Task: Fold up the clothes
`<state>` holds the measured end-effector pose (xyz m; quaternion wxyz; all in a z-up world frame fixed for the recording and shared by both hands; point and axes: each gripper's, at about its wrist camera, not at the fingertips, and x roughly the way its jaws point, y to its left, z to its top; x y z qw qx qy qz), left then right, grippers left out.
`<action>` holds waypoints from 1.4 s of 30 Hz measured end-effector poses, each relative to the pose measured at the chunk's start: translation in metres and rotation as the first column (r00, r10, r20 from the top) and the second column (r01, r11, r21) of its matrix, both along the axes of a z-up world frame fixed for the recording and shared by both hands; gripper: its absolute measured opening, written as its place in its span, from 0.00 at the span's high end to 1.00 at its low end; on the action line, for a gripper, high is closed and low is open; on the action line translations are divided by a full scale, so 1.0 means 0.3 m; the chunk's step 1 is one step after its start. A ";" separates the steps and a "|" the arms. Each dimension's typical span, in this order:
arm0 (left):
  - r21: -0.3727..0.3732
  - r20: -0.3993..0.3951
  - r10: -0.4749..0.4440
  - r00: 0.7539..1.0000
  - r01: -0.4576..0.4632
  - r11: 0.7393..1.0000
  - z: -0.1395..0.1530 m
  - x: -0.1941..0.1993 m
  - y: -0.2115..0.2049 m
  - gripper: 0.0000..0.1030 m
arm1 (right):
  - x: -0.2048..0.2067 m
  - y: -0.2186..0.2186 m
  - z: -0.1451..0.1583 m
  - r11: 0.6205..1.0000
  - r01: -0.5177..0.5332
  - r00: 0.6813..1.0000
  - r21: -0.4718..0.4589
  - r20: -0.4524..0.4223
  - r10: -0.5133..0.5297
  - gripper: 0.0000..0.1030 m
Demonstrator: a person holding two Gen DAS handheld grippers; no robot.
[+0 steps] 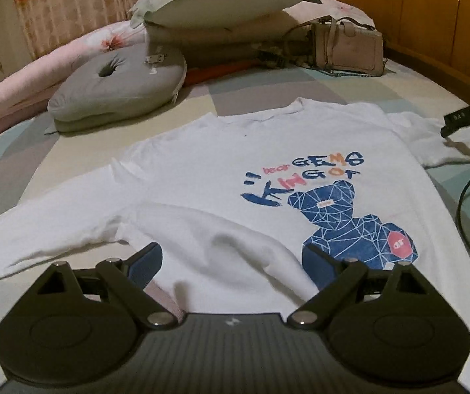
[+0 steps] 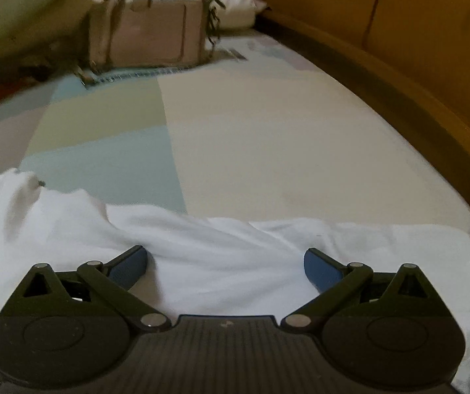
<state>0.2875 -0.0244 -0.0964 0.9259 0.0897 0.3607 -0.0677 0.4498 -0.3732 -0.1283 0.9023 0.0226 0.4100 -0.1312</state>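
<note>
White sweatshirt (image 1: pixel 222 177), blue bear print: spread flat, front up, on patchwork bedsheet (image 2: pixel 235 138); hem near the left gripper (image 1: pixel 231 262), one sleeve under the right gripper (image 2: pixel 225 262). Far end of bed: grey cushion (image 1: pixel 113 88), pillow (image 1: pixel 215 0), beige handbag (image 2: pixel 149 29). Wooden bed frame (image 2: pixel 399 75) at right; curtain (image 1: pixel 67 10) far left. Both grippers: blue-padded fingers spread wide, holding nothing, poised just above the cloth.

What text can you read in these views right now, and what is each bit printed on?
"bear GEMS" – white shirt, top line of its print.
"KING OF" – same shirt, above the blue bear.
Small labels on the bear: too small to read.
Tag on grey cushion: blurred.
Right wrist view: none.
</note>
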 end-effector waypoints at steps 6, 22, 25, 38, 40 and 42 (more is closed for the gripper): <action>0.018 0.019 -0.020 1.000 0.020 1.000 0.012 -0.006 -0.014 0.11 | 0.087 0.207 0.047 0.978 -0.204 0.979 0.038 0.006 0.204 0.00; -0.005 0.019 -0.033 0.999 0.033 0.999 0.024 -0.027 -0.023 0.11 | -0.049 -0.163 0.050 0.997 -0.035 0.998 0.069 0.051 0.032 0.00; -0.007 0.023 -0.048 0.999 0.048 0.999 0.034 -0.044 -0.038 0.11 | -0.138 -0.269 0.014 0.999 0.040 0.999 -0.034 0.015 -0.039 0.00; -0.016 0.034 -0.065 0.997 0.066 0.998 0.074 -0.090 -0.083 0.11 | -0.479 -0.624 -0.001 0.972 0.183 0.980 0.150 0.052 -0.193 0.00; -0.009 0.042 -0.077 0.996 0.077 0.997 0.083 -0.099 -0.091 0.11 | -0.530 -0.652 0.033 0.953 0.202 0.970 0.228 0.088 -0.226 0.00; -0.008 0.049 -0.085 0.995 0.085 0.996 0.089 -0.106 -0.095 0.11 | -0.587 -0.688 0.058 0.922 0.214 0.957 0.322 0.122 -0.265 0.00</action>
